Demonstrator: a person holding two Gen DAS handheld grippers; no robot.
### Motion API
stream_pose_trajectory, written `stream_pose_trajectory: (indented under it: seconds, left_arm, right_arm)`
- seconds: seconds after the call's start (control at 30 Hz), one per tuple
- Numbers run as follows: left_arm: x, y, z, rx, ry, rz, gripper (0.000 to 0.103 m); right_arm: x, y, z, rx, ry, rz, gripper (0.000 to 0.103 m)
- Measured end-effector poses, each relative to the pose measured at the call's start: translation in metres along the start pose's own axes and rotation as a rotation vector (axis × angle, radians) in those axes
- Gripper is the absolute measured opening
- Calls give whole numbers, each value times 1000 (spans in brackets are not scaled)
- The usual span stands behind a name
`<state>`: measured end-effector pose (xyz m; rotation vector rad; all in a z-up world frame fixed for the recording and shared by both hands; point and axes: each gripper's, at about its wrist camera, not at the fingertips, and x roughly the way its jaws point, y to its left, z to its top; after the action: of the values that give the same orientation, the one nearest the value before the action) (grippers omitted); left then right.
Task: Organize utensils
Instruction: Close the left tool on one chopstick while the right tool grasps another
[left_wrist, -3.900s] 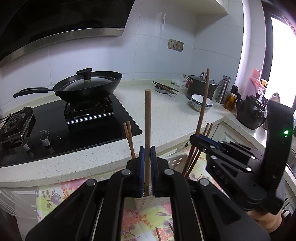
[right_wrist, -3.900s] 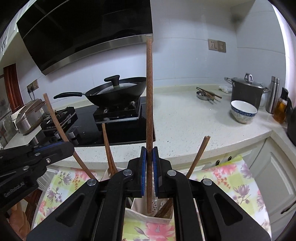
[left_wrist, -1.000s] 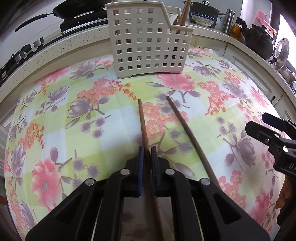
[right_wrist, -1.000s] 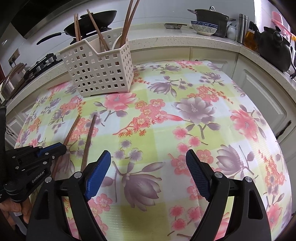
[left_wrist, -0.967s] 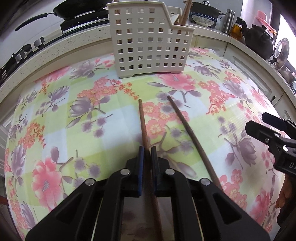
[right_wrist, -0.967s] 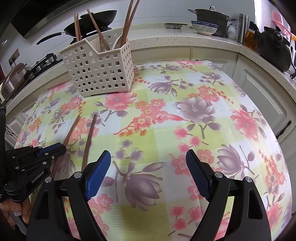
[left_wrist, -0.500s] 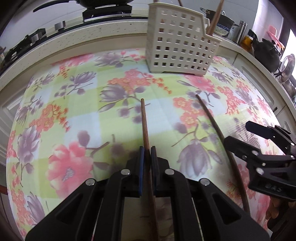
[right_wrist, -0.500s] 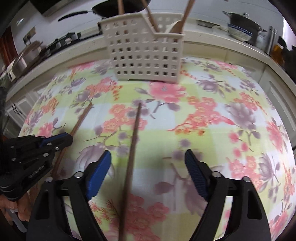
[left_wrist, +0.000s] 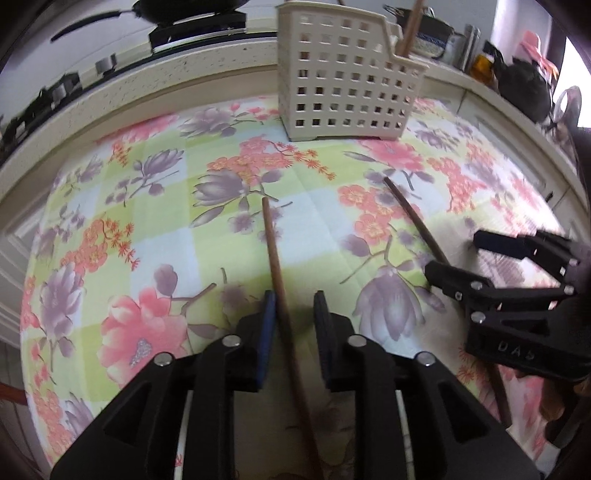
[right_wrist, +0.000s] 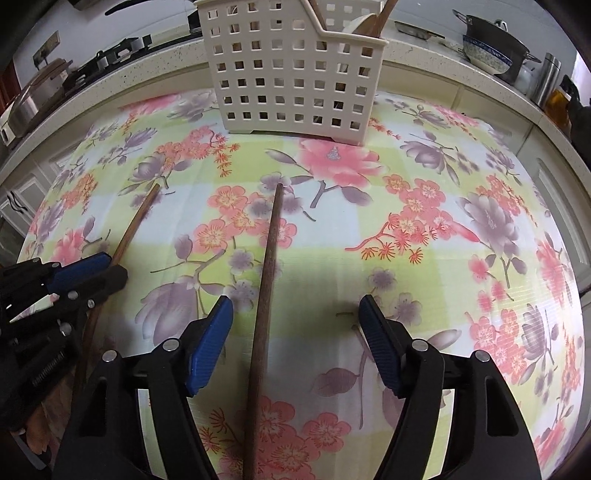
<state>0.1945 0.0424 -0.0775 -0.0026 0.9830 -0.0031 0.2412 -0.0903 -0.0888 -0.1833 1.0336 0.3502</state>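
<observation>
Chopsticks: several already stand in the rack (right_wrist: 295, 70). Two lie flat on the table (right_wrist: 461, 258), well short of the rack. Left claw (left_wrist: 293, 314) is opening; left stick (left_wrist: 275, 258) lies between its pads, ungripped. Right claw (right_wrist: 295, 325) stands wide around right stick (right_wrist: 269, 266), no contact. Remaining: grip, lift and rack both.

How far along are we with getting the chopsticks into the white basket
Partly done. The basket already holds several utensils upright. Two chopsticks lie on the floral cloth. The left gripper is opening around the lighter chopstick, pads apart from it; the right gripper straddles the darker chopstick, open. Both remain to be gripped and dropped in.
</observation>
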Motion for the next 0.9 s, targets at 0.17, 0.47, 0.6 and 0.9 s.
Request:
stream_pose_trajectory:
  seconds: [0.17, 0.47, 0.6, 0.9]
  left_arm:
    - [0, -3, -1, 10, 0, 18, 30]
    - [0, -3, 0, 18, 4, 45, 7]
    - [-2, 1, 1, 3, 7, 30, 6]
    - [-31, 12, 5, -51, -82, -3, 6]
  right_arm:
    - [1, 0, 0, 4, -3, -9, 70]
    - [-5, 13, -2, -45, -28, 36, 19]
    - [-6, 12, -1, -38, -35, 44, 10]
    - [-41, -3, 2, -8, -119, 93, 9]
